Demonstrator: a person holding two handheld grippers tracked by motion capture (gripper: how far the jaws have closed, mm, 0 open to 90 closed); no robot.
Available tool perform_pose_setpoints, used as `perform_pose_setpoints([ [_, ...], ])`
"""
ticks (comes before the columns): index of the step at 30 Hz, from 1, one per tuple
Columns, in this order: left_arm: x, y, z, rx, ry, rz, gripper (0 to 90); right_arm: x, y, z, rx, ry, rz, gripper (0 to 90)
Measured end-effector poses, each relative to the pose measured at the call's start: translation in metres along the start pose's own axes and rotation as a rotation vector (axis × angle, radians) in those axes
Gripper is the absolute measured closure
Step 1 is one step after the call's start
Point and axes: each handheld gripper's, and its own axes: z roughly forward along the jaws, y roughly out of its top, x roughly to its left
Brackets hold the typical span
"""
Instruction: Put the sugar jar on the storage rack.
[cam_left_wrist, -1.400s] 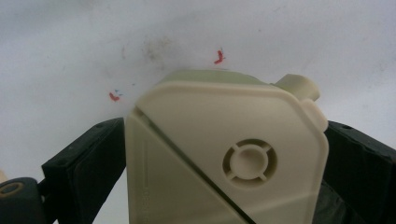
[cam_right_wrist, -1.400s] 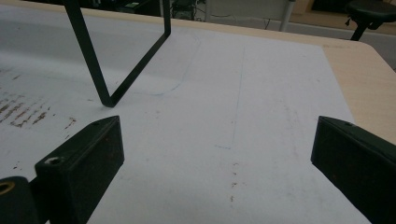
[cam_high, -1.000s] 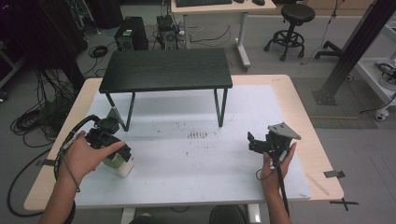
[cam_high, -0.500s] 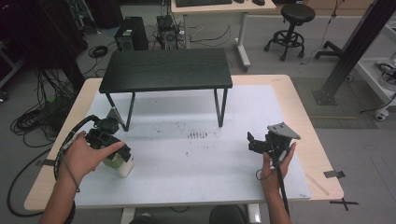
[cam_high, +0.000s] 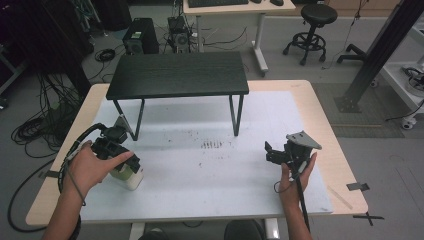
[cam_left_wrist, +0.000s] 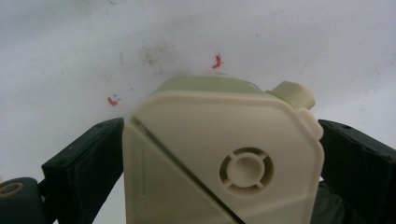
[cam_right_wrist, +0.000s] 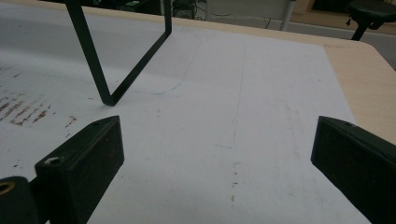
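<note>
Currently, risk: I judge the box (cam_left_wrist: 224, 154) could slip or twist, since its smooth flat sides meet my left gripper (cam_high: 116, 150) low on the body and its spout corner sits against one jaw.
Risk, tipping: if I lift fast, I think the box may swing and knock the stand (cam_high: 177, 75), which is just beyond it.
Left gripper: clamped on the box, one black jaw touching each side.
Right gripper (cam_high: 280, 154): jaws wide apart, nothing between them, hovering over the sheet (cam_high: 220, 170) well to the right of the stand's near right leg (cam_right_wrist: 93, 60).
Box, place: on the sheet, just in front of the stand's near left leg, under my left hand (cam_high: 90, 167).
Box, look: cream plastic, squarish with rounded corners, a round moulded hub on its face, a diagonal seam, a small stubby spout at one upper corner, pale green behind.
Sheet: white, scuffed, small red marks near the box.
</note>
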Motion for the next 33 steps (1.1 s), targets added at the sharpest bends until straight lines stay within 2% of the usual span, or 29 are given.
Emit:
perform_pose_setpoints([
  [33,0.0042,-0.0011,0.008,0.012,0.0,-0.006,4.8,0.0,0.0,-0.0002,0.0,-0.002,0.001,3.0],
])
